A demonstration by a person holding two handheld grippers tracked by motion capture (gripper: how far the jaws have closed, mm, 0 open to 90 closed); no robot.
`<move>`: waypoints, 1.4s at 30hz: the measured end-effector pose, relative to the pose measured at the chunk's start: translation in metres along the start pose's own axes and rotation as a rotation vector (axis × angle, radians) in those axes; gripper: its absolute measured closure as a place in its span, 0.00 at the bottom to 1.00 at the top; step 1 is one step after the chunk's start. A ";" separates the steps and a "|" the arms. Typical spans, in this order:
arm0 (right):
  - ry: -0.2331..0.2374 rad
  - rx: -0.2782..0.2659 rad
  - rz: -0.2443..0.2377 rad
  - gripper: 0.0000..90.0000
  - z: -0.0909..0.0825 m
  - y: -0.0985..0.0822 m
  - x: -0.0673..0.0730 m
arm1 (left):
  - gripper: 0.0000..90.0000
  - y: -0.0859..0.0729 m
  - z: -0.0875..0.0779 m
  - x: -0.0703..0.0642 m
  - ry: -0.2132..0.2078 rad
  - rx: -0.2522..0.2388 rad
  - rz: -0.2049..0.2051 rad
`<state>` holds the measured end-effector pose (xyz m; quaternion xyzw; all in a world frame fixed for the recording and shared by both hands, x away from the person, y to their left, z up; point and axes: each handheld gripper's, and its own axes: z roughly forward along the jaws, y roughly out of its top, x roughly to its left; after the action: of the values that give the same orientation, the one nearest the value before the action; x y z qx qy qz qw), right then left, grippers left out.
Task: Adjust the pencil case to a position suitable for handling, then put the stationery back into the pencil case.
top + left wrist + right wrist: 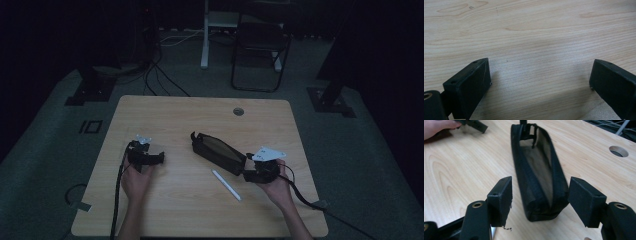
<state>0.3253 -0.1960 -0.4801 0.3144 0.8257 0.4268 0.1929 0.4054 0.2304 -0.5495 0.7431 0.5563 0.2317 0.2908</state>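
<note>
A black pencil case [218,153], unzipped along its top, is seen lying on the wooden table [165,210] with its near end between the spread jaws of the right gripper [248,166]; in the right gripper view the case [537,177] stretches away from that gripper [540,197], a gap being visible between each pad and the fabric, so that nothing is pinched. A white pen [226,184] is shown lying just beside the right gripper, on the side toward the person and well apart from the left gripper [159,158]. The left gripper is held low over bare wood, well apart from the case, its jaws spread wide with nothing between them, as is shown in the left gripper view [540,83]. A round cable hole [238,111] is seen in the table beyond the far end of the case, away from both grippers
</note>
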 end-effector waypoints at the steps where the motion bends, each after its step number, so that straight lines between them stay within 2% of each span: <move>1: 0.002 0.002 -0.003 0.40 0.000 -0.001 0.002 | 0.04 0.000 0.000 0.000 0.000 0.000 0.000; 6: 0.004 0.011 -0.028 0.43 0.004 -0.008 0.011 | 0.04 0.000 0.000 0.000 0.000 0.000 0.000; 15: 0.027 0.008 -0.034 0.48 0.004 -0.013 0.021 | 0.04 0.000 0.000 0.000 0.000 0.000 0.000; 19: 0.049 0.023 -0.056 0.50 0.006 -0.016 0.026 | 0.04 0.000 0.000 0.000 0.000 0.000 0.000; 22: 0.048 0.045 -0.061 0.50 0.009 -0.019 0.030 | 0.04 0.000 0.000 0.000 0.000 0.000 0.000; 32: 0.082 0.074 -0.045 0.51 0.020 -0.024 0.036 | 0.04 0.000 0.000 0.000 0.000 0.000 0.000; 35: 0.069 0.103 -0.068 0.54 0.025 -0.025 0.040 | 0.04 0.000 0.000 0.000 0.000 0.000 0.000; 42: 0.094 0.125 -0.088 0.65 0.040 -0.022 0.049 | 0.04 0.000 0.000 0.000 0.000 0.000 0.000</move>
<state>0.3053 -0.1485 -0.5238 0.2689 0.8720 0.3796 0.1527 0.4054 0.2304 -0.5495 0.7431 0.5563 0.2318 0.2909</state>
